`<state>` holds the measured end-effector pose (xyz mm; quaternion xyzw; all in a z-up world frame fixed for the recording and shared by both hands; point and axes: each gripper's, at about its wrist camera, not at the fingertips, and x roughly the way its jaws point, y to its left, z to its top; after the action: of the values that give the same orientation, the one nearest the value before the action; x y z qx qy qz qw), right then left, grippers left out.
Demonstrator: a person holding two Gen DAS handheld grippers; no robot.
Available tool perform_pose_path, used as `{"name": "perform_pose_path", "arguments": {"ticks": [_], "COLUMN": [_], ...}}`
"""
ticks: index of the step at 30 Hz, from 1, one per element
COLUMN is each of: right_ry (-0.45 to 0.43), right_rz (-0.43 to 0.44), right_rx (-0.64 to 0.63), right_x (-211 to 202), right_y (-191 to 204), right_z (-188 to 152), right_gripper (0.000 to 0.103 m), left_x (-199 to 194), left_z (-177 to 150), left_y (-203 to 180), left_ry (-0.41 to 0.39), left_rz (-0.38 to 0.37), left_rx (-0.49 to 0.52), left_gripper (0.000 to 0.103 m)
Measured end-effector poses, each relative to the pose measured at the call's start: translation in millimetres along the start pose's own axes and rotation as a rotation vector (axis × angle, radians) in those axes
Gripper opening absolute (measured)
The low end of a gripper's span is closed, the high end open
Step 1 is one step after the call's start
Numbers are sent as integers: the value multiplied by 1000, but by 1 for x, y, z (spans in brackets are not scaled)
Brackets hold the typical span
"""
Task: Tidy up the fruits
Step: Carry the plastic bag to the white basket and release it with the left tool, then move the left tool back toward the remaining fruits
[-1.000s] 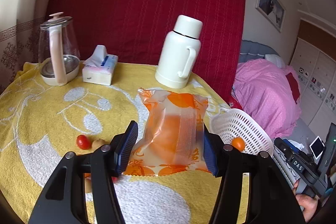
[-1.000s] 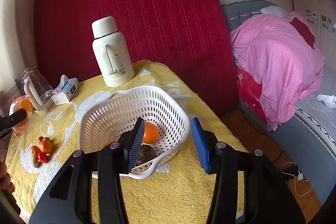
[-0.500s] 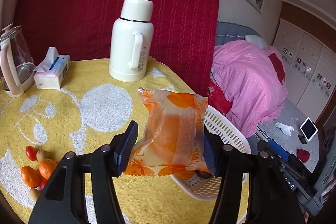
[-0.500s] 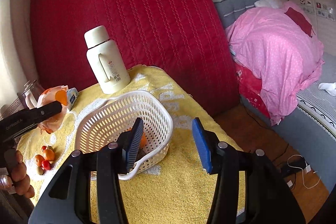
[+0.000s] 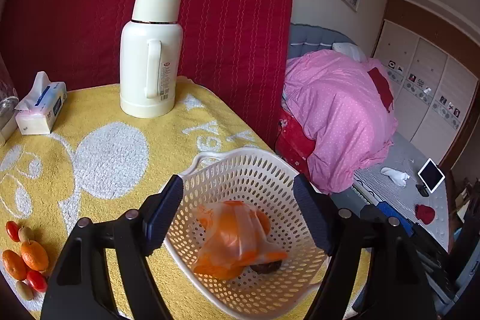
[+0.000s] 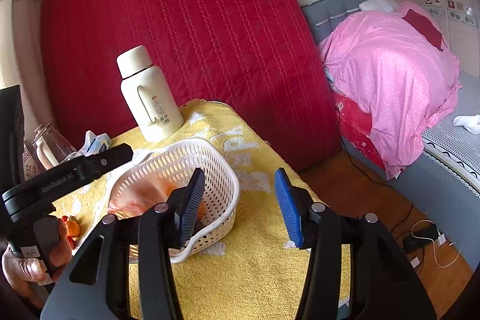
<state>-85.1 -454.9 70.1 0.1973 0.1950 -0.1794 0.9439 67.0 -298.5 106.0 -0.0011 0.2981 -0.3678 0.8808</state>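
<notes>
Left wrist view: the left gripper (image 5: 237, 212) hung over the white perforated plastic basket (image 5: 210, 167) near the table's right edge. Its jaws had just been opening and stood wide apart, with nothing pressed between the pads. The translucent orange-printed plastic bag of fruit (image 5: 237, 239) lay loose on the basket floor, resting against a dark round item (image 5: 267, 266) I could not identify. A small cluster of orange and red fruits (image 5: 25, 260) sat on the yellow towel tablecloth with white figures (image 5: 105, 116) at the left, well apart from the basket. A cream vacuum flask with handle (image 5: 151, 56) stood upright at the back, a tissue pack (image 5: 40, 107) to its left.

In the right wrist view, the right gripper (image 6: 240, 200) sat beside the basket's right wall, blue-padded jaws apart and empty. A hand (image 6: 36, 257) gripped the left tool's handle at lower left.
</notes>
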Motion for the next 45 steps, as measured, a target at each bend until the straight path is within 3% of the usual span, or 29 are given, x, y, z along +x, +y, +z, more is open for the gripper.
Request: {"name": "perform_pose_path", "arguments": {"ticks": [11,25,32,45], "right_ry": [16,3,-12,-14], "right_rz": [8,45,68,116], "right_rx": [-12,-32,-46,-77], "right_x": [4,-5,-15,-27], "right_y": [6,18,26,46], "right_z": [-4,-3,-3,-6], "right_gripper": [50,54,54,55], "left_x": [-21,-61,-79,-129], "left_z": [2,4,2,9], "left_y": [28,31,33,68], "left_ry": [-36,-115,-144,-213], "left_rz": [63,129,214,257], "left_rx": [-55,-13,30,-50], "left_gripper": [81,88,88,88]}}
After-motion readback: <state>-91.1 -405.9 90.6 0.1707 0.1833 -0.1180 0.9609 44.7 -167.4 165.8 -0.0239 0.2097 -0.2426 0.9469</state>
